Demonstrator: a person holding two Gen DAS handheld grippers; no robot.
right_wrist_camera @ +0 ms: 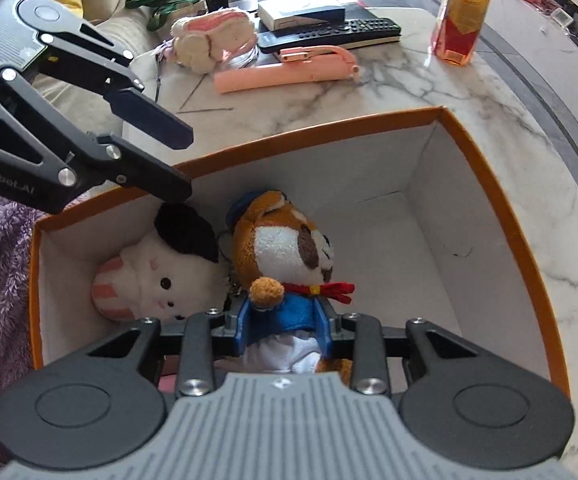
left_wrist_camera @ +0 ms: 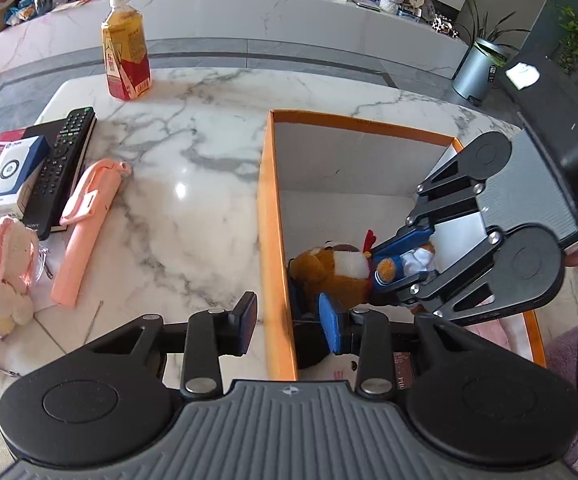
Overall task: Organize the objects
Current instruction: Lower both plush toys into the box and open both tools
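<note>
The right tool pinched the brown plush dog by its blue jacket inside the orange box, beside a white plush. The left tool hung empty, fingers apart, straddling the box's wall above the marble tabletop.

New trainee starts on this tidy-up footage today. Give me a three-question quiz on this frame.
1. True or false: the right gripper is shut on the brown plush dog.
2. What lies beside the dog inside the orange box?
A. white plush toy
B. remote
C. bottle
3. Name the pink item lying on the marble table beside the remote control.

Key: 1 true. 2 A, the white plush toy. 3 the pink selfie stick.
</note>
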